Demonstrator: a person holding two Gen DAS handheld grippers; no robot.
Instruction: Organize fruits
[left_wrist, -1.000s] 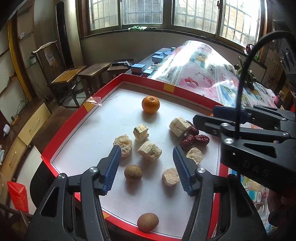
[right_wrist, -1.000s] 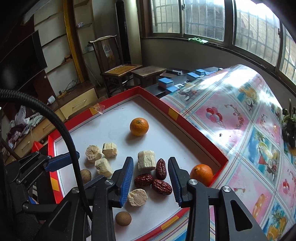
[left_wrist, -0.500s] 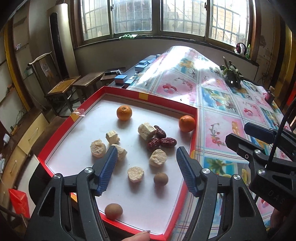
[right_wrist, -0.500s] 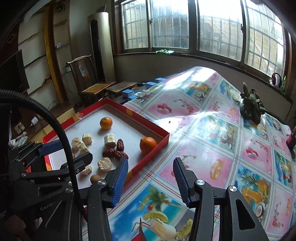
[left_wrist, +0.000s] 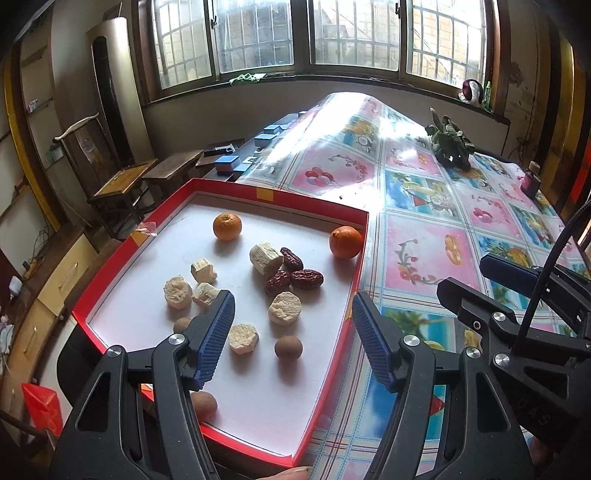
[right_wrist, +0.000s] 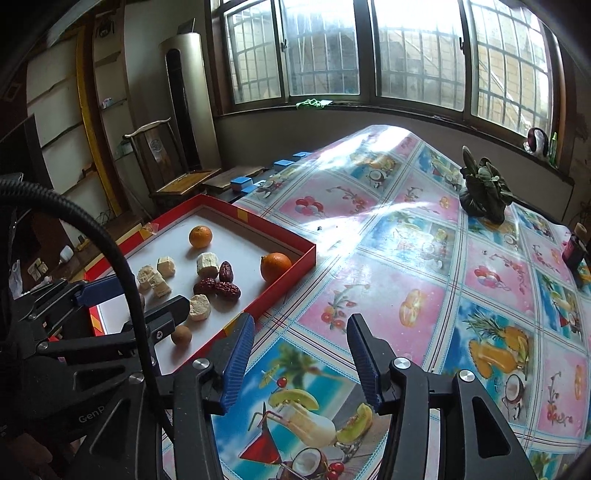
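A red-rimmed tray (left_wrist: 356, 266) (right_wrist: 291, 271) with a white floor holds two oranges (left_wrist: 227, 226) (left_wrist: 345, 241) (right_wrist: 275, 266), three red dates (left_wrist: 293, 275) (right_wrist: 218, 284), several pale sugarcane chunks (left_wrist: 266, 257) (right_wrist: 199, 308) and small brown longans (left_wrist: 288, 347) (right_wrist: 181, 335). My left gripper (left_wrist: 291, 334) is open and empty, raised above the tray's near right part. My right gripper (right_wrist: 300, 357) is open and empty over the tablecloth, to the right of the tray and apart from it.
A glossy fruit-print tablecloth (right_wrist: 424, 280) covers the table right of the tray. A dark leafy bundle (right_wrist: 484, 194) and a dark bottle (right_wrist: 574, 249) sit at the far right. Blue boxes (left_wrist: 227, 163), a wooden chair (left_wrist: 114, 181) and stools stand beyond the tray.
Both grippers have pulled back and up from the tray, the right one swinging rightward over the tablecloth. An orange now sits inside the tray's right corner. Both grippers stay open and empty.
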